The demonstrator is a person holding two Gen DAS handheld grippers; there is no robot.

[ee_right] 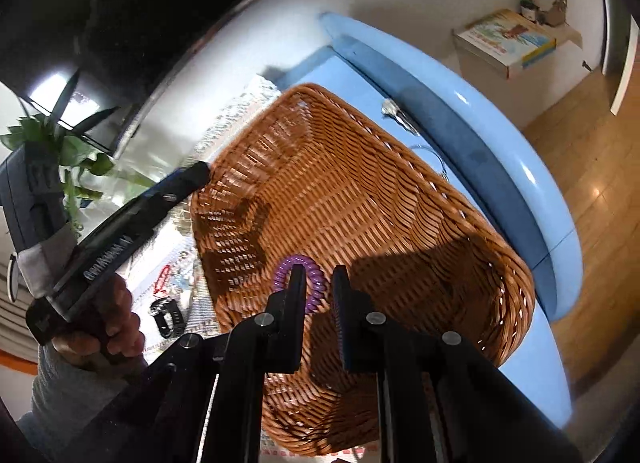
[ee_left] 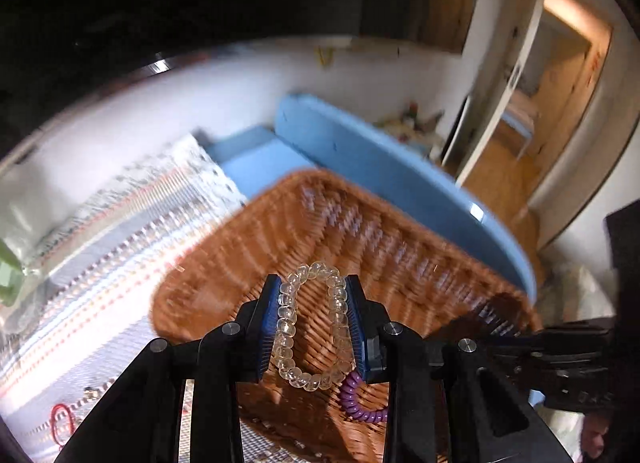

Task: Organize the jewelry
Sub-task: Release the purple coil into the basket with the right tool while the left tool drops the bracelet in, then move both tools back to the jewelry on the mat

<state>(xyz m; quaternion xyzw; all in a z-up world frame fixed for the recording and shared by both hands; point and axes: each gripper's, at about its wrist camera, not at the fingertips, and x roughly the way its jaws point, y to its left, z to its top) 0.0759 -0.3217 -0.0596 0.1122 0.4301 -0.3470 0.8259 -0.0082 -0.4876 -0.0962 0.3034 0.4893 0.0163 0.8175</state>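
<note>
My left gripper (ee_left: 314, 283) is shut on a clear beaded bracelet (ee_left: 290, 327) and holds it above the brown wicker basket (ee_left: 248, 263). A purple spiral hair tie (ee_left: 358, 403) lies on the basket floor under the bracelet. In the right wrist view my right gripper (ee_right: 318, 275) hangs over the same basket (ee_right: 400, 199), jaws slightly apart and empty, with the purple hair tie (ee_right: 316, 283) just behind its fingertips. The left gripper's body (ee_right: 132, 215) reaches in over the basket's left rim.
The basket sits on a patterned cloth (ee_left: 100, 263) on a light blue table (ee_right: 520, 167). A red ring (ee_left: 62, 423), a red item (ee_right: 162, 283) and a black watch (ee_right: 168, 319) lie on the cloth. A silver piece (ee_right: 394, 111) lies on the table. A plant (ee_right: 60, 151) stands left.
</note>
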